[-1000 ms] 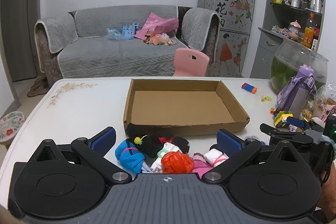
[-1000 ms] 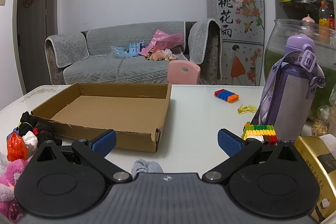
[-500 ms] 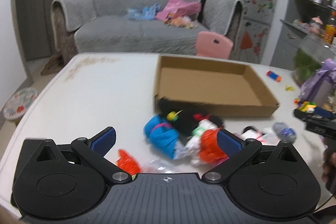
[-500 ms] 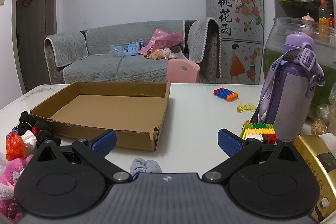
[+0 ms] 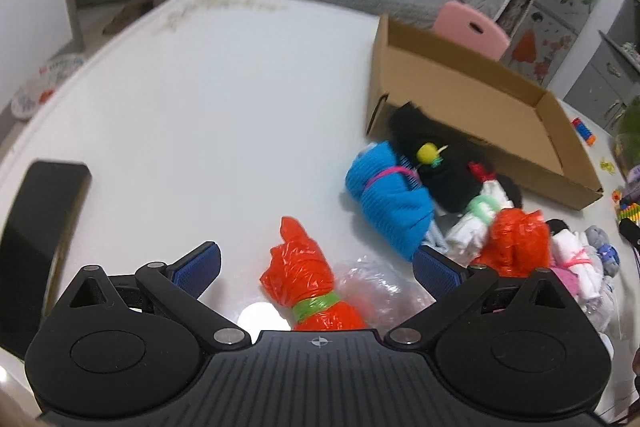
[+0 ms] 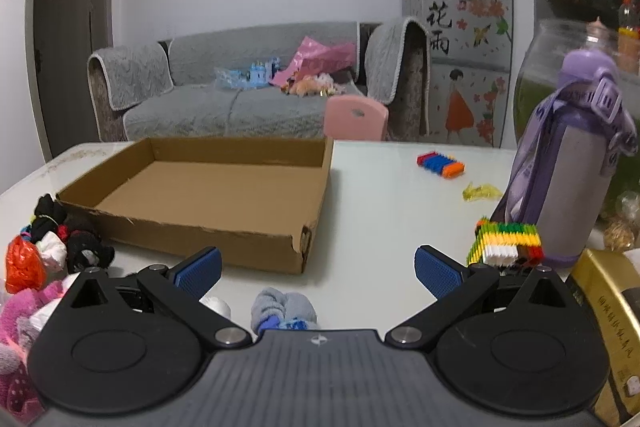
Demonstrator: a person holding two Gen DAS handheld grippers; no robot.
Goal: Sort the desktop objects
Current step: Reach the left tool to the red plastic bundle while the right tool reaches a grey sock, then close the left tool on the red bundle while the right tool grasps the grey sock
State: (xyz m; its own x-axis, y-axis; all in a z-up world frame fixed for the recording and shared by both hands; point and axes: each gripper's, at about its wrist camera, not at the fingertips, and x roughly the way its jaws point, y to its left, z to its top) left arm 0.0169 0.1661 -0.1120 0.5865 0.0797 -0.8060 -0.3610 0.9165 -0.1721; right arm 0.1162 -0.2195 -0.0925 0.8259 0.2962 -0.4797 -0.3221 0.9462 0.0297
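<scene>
An empty cardboard tray (image 5: 472, 99) lies on the white table; it also shows in the right wrist view (image 6: 208, 187). Bundles sit in front of it: a blue one (image 5: 388, 199), black ones (image 5: 448, 171), an orange bag (image 5: 518, 243). My left gripper (image 5: 316, 269) is open above an orange bag with a green band (image 5: 308, 291), which lies between its fingers. My right gripper (image 6: 316, 267) is open and empty over a grey-blue sock bundle (image 6: 282, 309).
A black phone (image 5: 36, 235) lies at the table's left edge. A purple bottle (image 6: 572, 171), coloured brick blocks (image 6: 506, 243), a gold box (image 6: 608, 323) and a glass bowl (image 6: 560, 67) stand at the right. Pink bundles (image 6: 20, 319) lie at the left.
My left gripper has swung left and tilted down, bringing the green-banded orange bag between its fingers and the phone into view. My right gripper has barely moved.
</scene>
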